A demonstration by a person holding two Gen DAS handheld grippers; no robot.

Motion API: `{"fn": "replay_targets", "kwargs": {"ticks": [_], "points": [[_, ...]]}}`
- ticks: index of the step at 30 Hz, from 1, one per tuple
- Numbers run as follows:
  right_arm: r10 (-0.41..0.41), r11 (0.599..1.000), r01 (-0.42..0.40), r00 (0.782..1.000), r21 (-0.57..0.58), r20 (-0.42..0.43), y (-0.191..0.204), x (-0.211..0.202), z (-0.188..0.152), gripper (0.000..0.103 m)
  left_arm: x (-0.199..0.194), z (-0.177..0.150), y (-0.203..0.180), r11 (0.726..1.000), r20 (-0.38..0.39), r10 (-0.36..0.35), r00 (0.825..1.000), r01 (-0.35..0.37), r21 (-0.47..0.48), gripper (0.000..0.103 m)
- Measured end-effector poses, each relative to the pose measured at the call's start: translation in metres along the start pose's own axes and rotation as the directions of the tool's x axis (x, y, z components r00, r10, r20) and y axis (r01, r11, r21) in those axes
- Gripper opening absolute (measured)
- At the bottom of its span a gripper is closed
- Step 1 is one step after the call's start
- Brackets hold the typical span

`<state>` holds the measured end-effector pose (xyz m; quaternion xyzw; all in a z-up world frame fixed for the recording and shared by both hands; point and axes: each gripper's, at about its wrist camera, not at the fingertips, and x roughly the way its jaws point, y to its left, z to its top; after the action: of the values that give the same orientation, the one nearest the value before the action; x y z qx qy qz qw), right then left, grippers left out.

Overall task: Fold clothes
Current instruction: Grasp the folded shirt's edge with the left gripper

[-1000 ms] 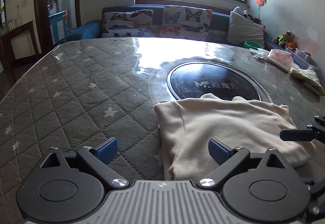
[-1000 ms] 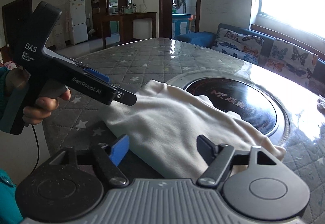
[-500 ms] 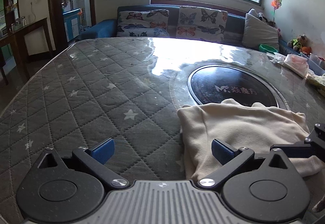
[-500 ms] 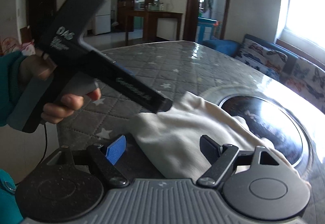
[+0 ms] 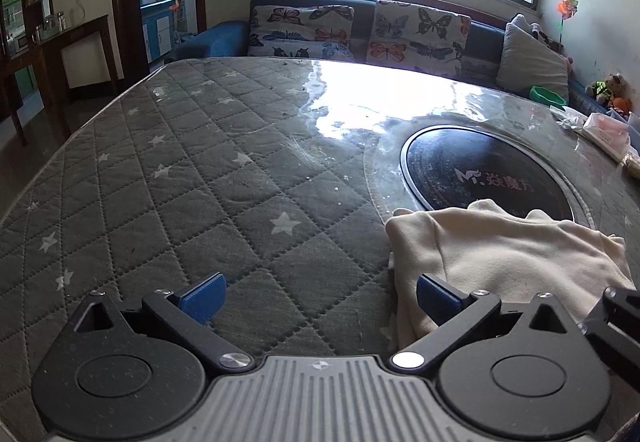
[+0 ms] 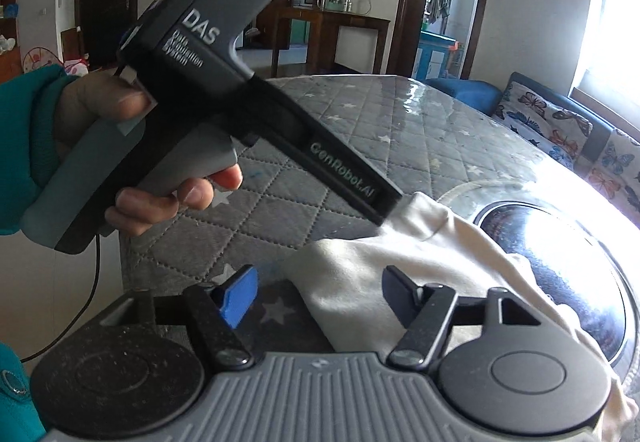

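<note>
A cream garment (image 5: 516,254) lies folded in a rough bundle on the quilted grey table cover (image 5: 200,181), partly over a round black hotplate (image 5: 480,173). My left gripper (image 5: 318,296) is open and empty, just left of the garment's near corner. My right gripper (image 6: 316,292) is open and empty, above the garment's (image 6: 380,262) near edge. The left gripper's body (image 6: 224,81), held in a hand, shows in the right wrist view, its tip over the cloth's left corner.
A sofa with butterfly cushions (image 5: 360,29) and a grey pillow (image 5: 532,61) stands beyond the table. Small clothes and bags (image 5: 600,125) lie at the table's far right. A wooden side table (image 6: 332,29) and a doorway are to the left.
Both grippers have pulled back and to the left. The garment now sits further right in the left wrist view. The left gripper's body fills more of the right wrist view. The cloth has not moved.
</note>
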<state>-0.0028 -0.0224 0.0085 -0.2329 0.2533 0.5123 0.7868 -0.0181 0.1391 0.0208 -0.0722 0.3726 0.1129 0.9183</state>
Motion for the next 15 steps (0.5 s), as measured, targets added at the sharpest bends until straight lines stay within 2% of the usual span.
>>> {"fn": "replay_targets", "kwargs": {"ticks": [5, 11, 14, 15], "points": [[-0.021, 0.999, 0.021, 1.000, -0.033, -0.002, 0.006, 0.005, 0.002, 0.057, 0.003, 0.009, 0.013, 0.997, -0.026, -0.021, 0.999, 0.019, -0.079, 0.103], [-0.051, 0.996, 0.050, 0.999, -0.076, -0.017, 0.014, 0.014, 0.005, 0.045, 0.007, 0.013, 0.022, 0.980, -0.068, -0.095, 0.993, 0.082, -0.183, 0.103], [-0.060, 0.995, 0.058, 0.998, -0.077, -0.017, 0.015, 0.019, 0.006, 0.034, 0.009, 0.013, 0.022, 0.970, -0.083, -0.129, 0.988, 0.108, -0.220, 0.103], [-0.058, 0.997, 0.058, 0.998, -0.060, -0.011, 0.012, 0.019, 0.006, 0.027, 0.010, 0.013, 0.022, 0.965, -0.087, -0.144, 0.986, 0.120, -0.234, 0.103]]}}
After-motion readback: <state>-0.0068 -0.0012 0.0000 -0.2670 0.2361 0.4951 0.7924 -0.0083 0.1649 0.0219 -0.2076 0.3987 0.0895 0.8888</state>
